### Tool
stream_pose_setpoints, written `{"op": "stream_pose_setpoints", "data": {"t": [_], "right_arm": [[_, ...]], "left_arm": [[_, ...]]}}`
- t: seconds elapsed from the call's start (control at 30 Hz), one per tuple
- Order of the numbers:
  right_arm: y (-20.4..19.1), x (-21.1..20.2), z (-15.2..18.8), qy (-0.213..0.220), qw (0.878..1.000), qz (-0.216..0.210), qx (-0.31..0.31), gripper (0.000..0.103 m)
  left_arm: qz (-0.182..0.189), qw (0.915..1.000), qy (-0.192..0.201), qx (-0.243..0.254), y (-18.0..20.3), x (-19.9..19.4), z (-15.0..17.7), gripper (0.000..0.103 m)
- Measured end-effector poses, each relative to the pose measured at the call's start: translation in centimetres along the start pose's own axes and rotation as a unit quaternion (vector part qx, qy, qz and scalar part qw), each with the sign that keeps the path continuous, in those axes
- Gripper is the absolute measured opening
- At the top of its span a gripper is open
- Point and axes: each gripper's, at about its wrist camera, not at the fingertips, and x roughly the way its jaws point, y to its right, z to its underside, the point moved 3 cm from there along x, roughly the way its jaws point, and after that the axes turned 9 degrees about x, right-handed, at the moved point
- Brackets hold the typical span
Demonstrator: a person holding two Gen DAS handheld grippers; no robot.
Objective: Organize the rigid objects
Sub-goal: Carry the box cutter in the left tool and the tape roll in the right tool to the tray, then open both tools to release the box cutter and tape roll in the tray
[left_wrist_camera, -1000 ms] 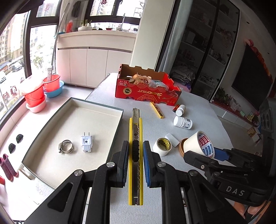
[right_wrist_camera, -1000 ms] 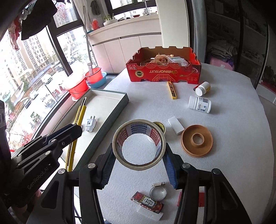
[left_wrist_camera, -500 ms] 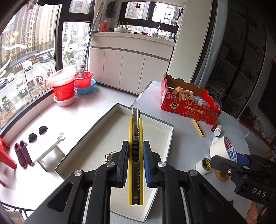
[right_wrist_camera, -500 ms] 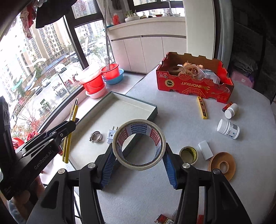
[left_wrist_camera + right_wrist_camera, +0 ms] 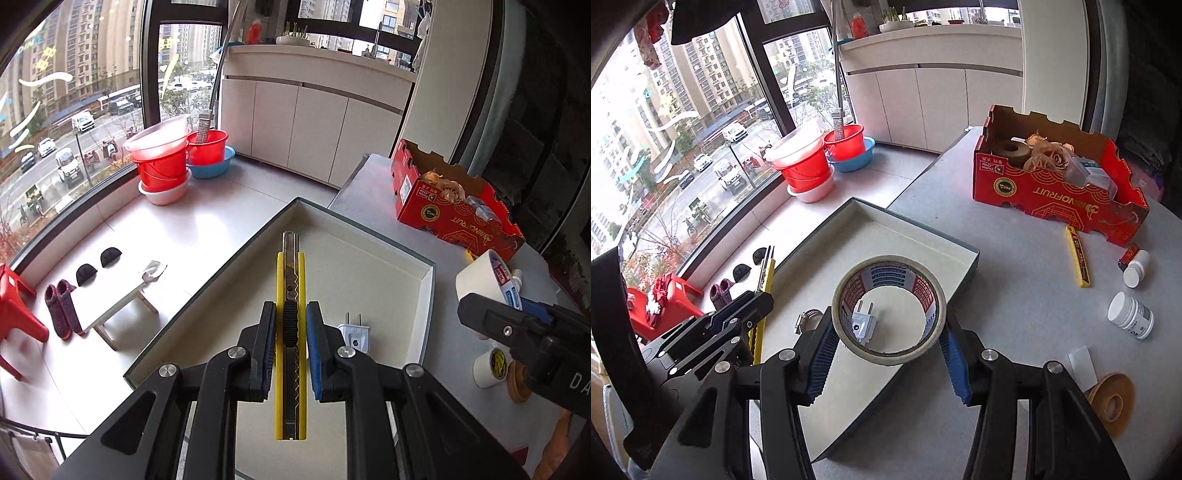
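My left gripper (image 5: 290, 332) is shut on a yellow utility knife (image 5: 290, 288), held above the shallow white tray (image 5: 388, 266). My right gripper (image 5: 888, 332) is shut on a roll of tape (image 5: 888, 354) with red and blue print, held over the tray's near part (image 5: 923, 243). A white plug adapter (image 5: 355, 334) lies in the tray and shows through the roll in the right wrist view (image 5: 863, 324). A metal hose clamp (image 5: 809, 318) lies beside it. The left gripper with the knife also shows in the right wrist view (image 5: 761, 295), and the roll shows in the left wrist view (image 5: 480, 275).
A red cardboard box (image 5: 1056, 184) of odds and ends stands at the table's far side. A second yellow knife (image 5: 1078, 262), two white bottles (image 5: 1130, 315), a white block (image 5: 1082, 363), a brown tape core (image 5: 1112, 398) and a small tape roll (image 5: 489, 363) lie on the grey table. Red buckets (image 5: 162, 162) stand on the floor.
Both grippers have moved left from over the table to above the tray, carrying the knife and the tape roll. Their grips have not changed.
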Motion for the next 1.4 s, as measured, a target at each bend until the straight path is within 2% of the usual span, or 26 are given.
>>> {"op": "stream_pose_setpoints", "data": {"t": [0.9, 1.1, 1.13, 1.2, 1.27, 1.33, 1.37, 1.4], "right_arm": [[0.5, 7.7, -1.0, -0.042, 0.999, 0.022, 0.009, 0.054], [0.9, 8.9, -0.6, -0.056, 0.998, 0.029, 0.008, 0.054], [0.9, 9.0, -0.4, -0.058, 0.998, 0.031, 0.006, 0.054], [1.1, 9.1, -0.1, -0.062, 0.997, 0.034, 0.005, 0.055], [1.5, 9.0, 0.1, -0.065, 0.997, 0.037, 0.007, 0.055], [1.8, 8.4, 0.0, -0.061, 0.998, 0.03, 0.012, 0.056], [1.9, 8.0, 0.0, -0.056, 0.998, 0.02, 0.015, 0.064], [1.9, 7.4, -0.1, -0.046, 0.999, 0.014, 0.019, 0.083]], "left_arm": [[0.001, 0.9981, -0.062, -0.004, 0.5, 6.3, -1.1, 0.017], [-0.014, 0.9968, -0.079, 0.002, 0.4, 7.3, -0.5, 0.018], [-0.017, 0.9965, -0.082, 0.003, 0.4, 7.4, -0.4, 0.021], [-0.03, 0.9956, -0.089, 0.001, 0.3, 7.7, 0.0, 0.041], [-0.043, 0.9944, -0.096, -0.012, -0.4, 7.7, 0.5, 0.075], [-0.037, 0.994, -0.097, -0.034, -1.2, 7.7, 0.9, 0.088], [-0.032, 0.994, -0.095, -0.043, -1.5, 7.6, 1.0, 0.092], [-0.031, 0.994, -0.094, -0.047, -1.6, 7.4, 1.1, 0.096]]}}
